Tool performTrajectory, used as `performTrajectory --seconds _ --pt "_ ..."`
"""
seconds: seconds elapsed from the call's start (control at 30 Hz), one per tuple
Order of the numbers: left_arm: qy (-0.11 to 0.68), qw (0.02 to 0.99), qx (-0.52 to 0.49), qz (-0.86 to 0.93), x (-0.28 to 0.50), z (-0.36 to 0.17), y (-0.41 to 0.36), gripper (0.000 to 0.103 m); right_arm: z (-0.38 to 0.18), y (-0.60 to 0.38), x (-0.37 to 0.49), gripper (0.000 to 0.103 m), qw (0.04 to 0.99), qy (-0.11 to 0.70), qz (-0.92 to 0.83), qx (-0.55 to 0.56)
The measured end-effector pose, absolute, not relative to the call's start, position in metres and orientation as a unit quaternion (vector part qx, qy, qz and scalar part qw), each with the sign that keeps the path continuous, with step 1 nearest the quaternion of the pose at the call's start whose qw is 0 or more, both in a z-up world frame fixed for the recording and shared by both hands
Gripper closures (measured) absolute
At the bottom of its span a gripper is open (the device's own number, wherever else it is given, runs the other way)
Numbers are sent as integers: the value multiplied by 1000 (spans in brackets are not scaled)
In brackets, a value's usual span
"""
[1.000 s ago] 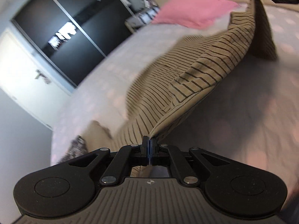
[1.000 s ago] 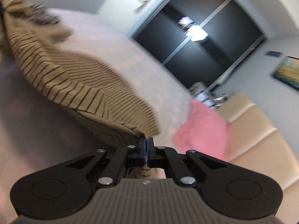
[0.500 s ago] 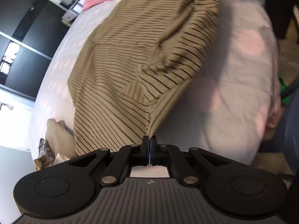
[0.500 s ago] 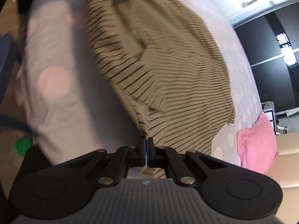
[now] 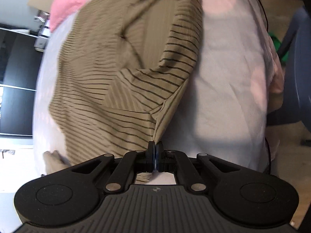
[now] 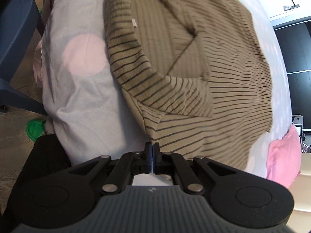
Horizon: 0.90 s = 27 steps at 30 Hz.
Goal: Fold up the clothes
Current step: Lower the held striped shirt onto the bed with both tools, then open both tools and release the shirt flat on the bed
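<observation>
1. Both grippers have come down, and the striped shirt [image 5: 120,81] that hung between them a second ago now lies on the bed [image 5: 223,89].
2. Left gripper [image 5: 155,145] pinches one shirt corner (jaws fully closed).
3. Right gripper [image 6: 152,147] clamps another corner.

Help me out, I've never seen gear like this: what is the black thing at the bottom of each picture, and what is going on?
Each black shape is a hand-held two-finger gripper carried by a person, with a camera looking along its fingers. One picture comes from the left gripper, the other from the right gripper. Both are shut on an edge of the same tan striped garment, which lies over a bed cover with pale pink dots. A pink pillow lies farther along the bed.
</observation>
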<state>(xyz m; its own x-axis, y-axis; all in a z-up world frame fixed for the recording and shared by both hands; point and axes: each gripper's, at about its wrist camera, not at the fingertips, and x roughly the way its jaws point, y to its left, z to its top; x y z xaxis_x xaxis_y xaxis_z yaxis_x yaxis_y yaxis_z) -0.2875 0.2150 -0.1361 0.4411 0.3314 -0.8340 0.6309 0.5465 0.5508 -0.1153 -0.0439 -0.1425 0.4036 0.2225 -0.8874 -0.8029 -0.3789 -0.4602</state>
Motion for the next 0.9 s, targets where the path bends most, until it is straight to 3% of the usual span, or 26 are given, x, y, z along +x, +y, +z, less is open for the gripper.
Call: performTrajectory --seconds 0.1,0.23,0.3,0.47,0.6,0.9 --pt "525 711 455 -113 -290 -145 216 98 -150 -44 -119 99 493 219 502 -677" --pt "508 736 430 -125 -300 -132 211 92 -131 -43 -118 83 508 234 521 -645" --pt "489 757 417 -125 -301 -123 206 89 -121 -41 -116 80 522 242 533 -621" --pt "518 787 323 -87 -268 -126 218 89 -116 -30 -94 79 571 310 542 -533" --pt "545 792 269 -64 -251 -133 222 89 -124 -23 -76 72 597 360 531 -483" --pt "542 794 265 -72 -246 -148 226 89 -146 -2 -86 73 591 361 539 -480"
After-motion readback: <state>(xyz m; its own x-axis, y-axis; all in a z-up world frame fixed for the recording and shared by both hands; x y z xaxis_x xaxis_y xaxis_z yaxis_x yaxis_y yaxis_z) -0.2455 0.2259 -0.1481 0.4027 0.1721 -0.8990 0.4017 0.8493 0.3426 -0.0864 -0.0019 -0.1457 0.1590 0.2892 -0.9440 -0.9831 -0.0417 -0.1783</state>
